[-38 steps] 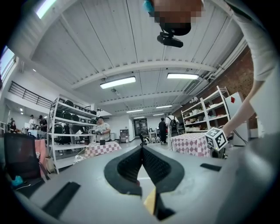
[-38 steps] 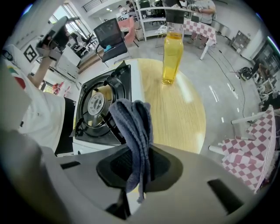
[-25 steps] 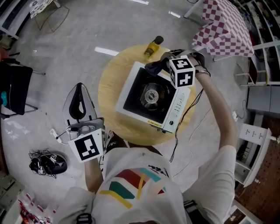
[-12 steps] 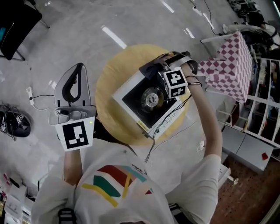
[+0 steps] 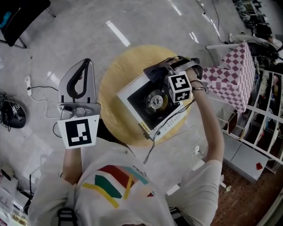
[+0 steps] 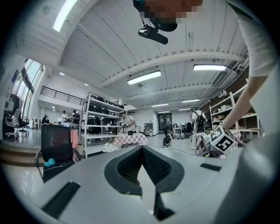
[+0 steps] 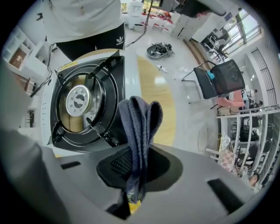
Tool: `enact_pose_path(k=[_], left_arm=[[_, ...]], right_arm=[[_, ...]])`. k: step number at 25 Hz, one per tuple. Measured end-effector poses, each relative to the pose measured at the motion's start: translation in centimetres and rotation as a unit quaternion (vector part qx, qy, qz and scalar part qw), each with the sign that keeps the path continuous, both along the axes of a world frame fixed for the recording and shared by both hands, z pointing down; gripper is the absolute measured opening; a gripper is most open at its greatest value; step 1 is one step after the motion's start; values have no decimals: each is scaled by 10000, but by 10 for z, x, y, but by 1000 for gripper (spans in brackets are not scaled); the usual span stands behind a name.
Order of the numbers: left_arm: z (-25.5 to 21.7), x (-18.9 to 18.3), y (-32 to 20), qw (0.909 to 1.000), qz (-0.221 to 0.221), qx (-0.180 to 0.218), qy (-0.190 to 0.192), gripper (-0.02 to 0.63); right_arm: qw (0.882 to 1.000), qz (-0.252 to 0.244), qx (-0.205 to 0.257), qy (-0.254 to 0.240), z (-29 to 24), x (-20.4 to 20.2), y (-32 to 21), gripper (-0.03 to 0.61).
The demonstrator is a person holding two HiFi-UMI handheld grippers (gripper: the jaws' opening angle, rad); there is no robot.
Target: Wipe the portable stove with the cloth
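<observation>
A white portable stove (image 5: 138,90) with a black top and a round burner (image 5: 154,100) stands on a round wooden table (image 5: 116,84). My right gripper (image 5: 165,67) is at the stove's far corner, shut on a folded dark blue-grey cloth (image 5: 154,71). In the right gripper view the cloth (image 7: 140,122) rises from between the jaws of the right gripper (image 7: 136,164), beside the stove's black pan support (image 7: 103,94). My left gripper (image 5: 82,70) hangs left of the table over the floor. In its own view the left gripper (image 6: 141,168) is shut with nothing between its fingers.
A table with a checked cloth (image 5: 234,73) stands to the right, white shelving (image 5: 263,128) beyond it. A black chair (image 5: 20,13) is at the far left, with a cable (image 5: 37,95) and a black bundle (image 5: 11,112) on the floor. A cord (image 5: 152,145) hangs off the stove's near side.
The head view has swung round. My right gripper keeps the cloth at the stove's far corner, shifted only slightly. The left gripper stays out to the left.
</observation>
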State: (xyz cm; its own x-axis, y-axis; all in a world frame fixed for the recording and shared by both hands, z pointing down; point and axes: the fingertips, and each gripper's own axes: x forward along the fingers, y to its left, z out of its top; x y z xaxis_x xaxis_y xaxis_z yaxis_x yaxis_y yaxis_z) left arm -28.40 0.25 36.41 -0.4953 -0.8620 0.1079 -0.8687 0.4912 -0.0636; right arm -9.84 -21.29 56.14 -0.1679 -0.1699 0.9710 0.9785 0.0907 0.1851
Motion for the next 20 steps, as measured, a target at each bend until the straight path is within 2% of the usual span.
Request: enact_pose_path(k=[11, 20], left_arm=[[-5, 1, 2, 9999, 99, 106, -17, 6], [-7, 2, 11, 9997, 139, 178, -1, 5]], right_arm=[[9966, -727, -378, 132, 1, -4, 82, 32], [9921, -946, -803, 165, 2, -1, 154, 32]])
